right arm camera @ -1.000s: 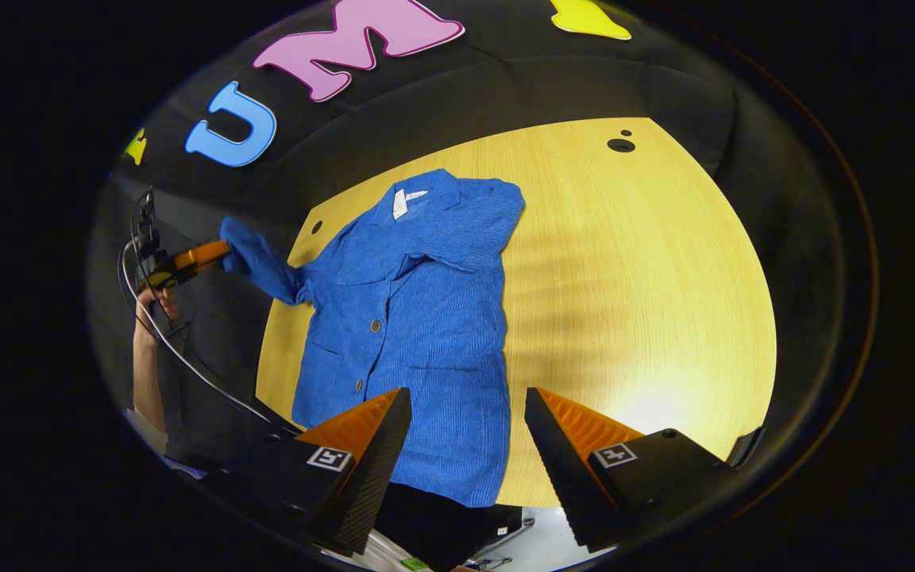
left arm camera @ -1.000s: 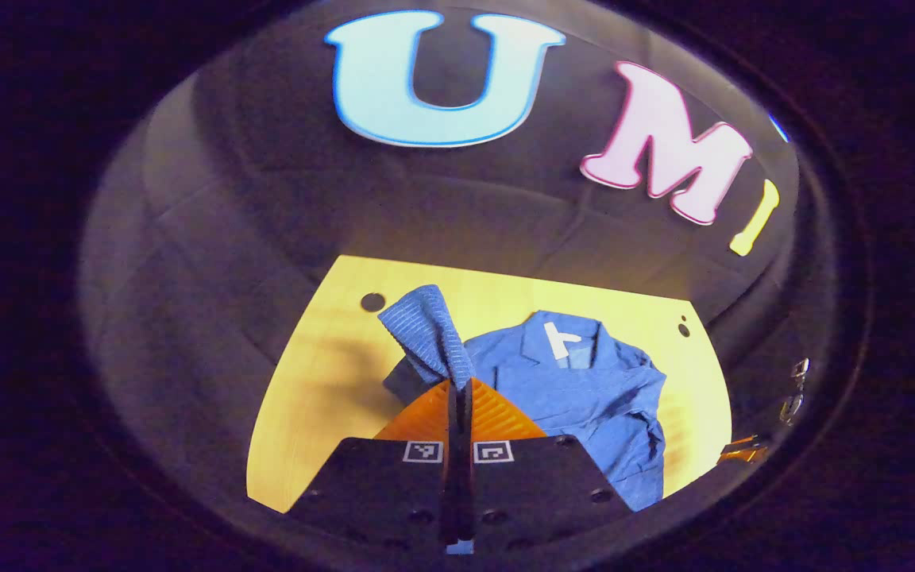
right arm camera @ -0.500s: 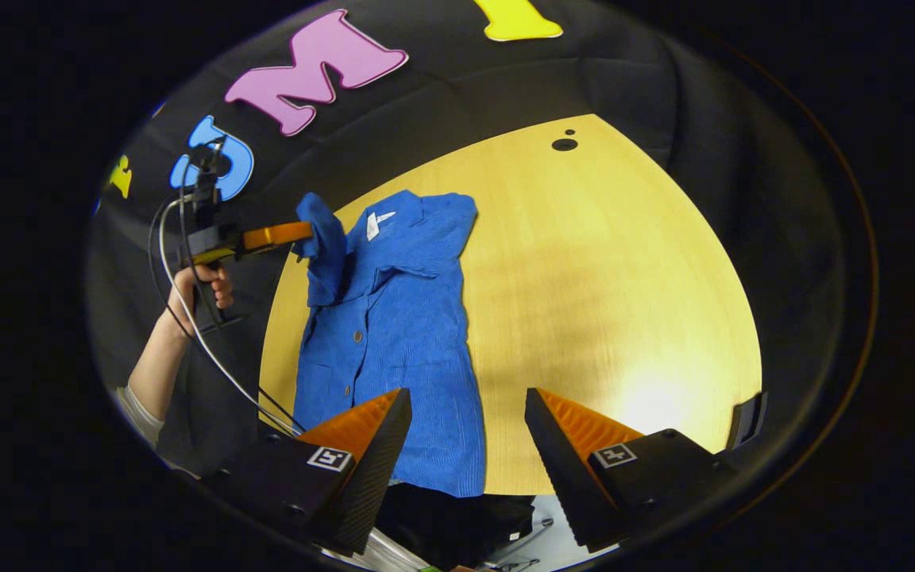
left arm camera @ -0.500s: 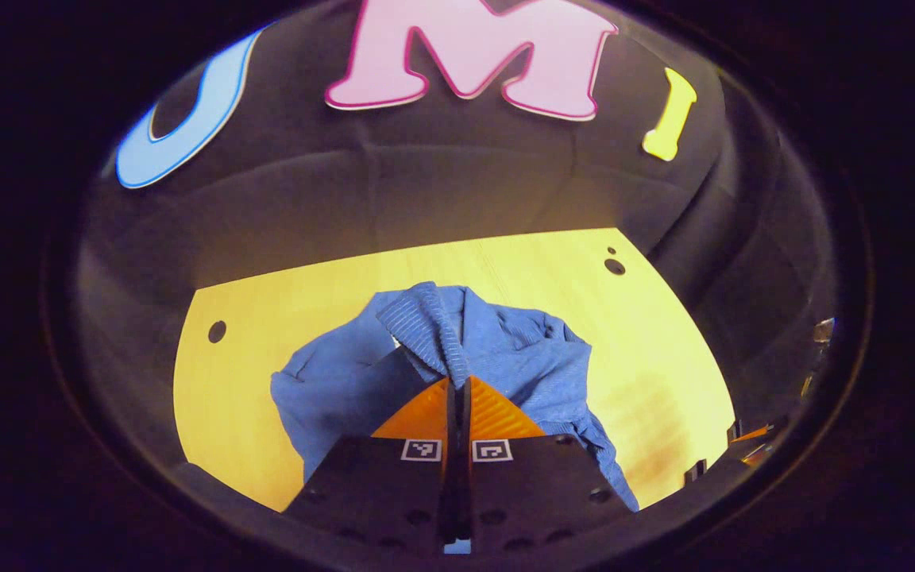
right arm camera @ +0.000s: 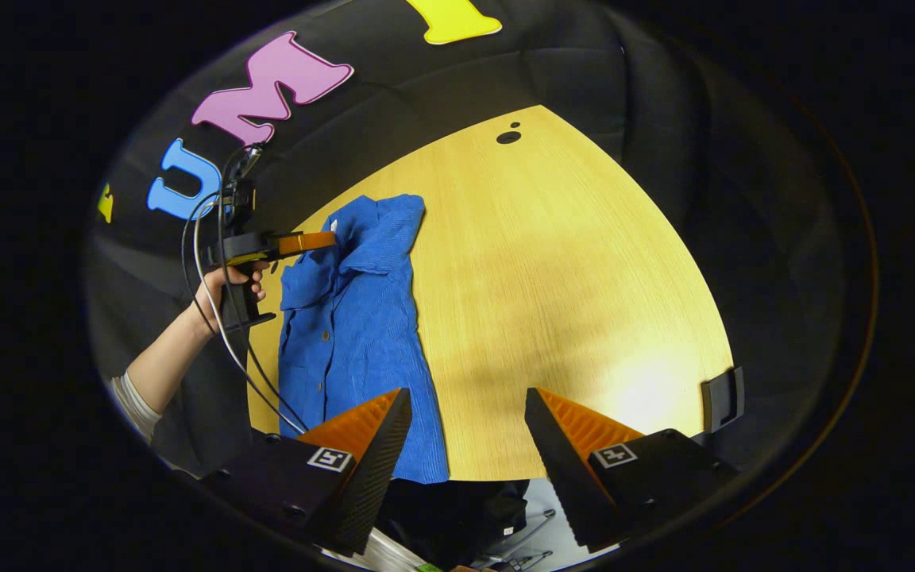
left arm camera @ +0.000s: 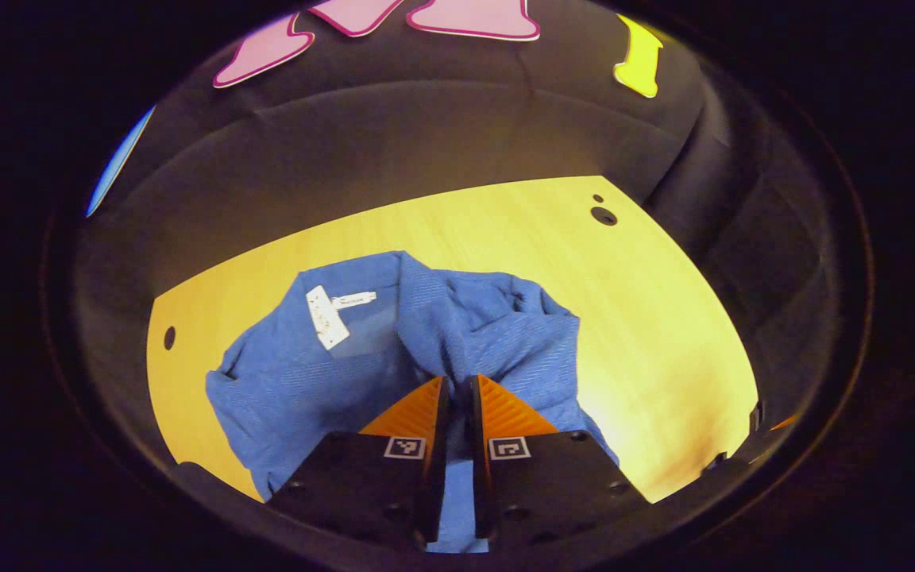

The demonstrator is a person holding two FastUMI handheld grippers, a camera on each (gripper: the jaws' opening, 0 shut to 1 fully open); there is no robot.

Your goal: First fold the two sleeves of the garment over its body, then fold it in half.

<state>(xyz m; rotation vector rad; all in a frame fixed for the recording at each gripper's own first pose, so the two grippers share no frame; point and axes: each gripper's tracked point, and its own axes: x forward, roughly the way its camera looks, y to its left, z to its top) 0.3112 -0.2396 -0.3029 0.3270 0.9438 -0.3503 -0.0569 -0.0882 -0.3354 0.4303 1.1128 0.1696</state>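
Pale wooden tabletop (right arm camera: pixel 569 302) fills the booth, and on its left part lies the blue jacket (right arm camera: pixel 354 318), buttons up, collar at the far end. A hand (right arm camera: pixel 227 290) holds the left gripper (left arm camera: pixel 457 385) low over the collar area; its fingers have a narrow gap with blue fabric showing in it, though I cannot tell if they pinch it. Nearer, the right gripper (right arm camera: pixel 465 405) hangs over the table's near edge, fingers wide apart, holding nothing.
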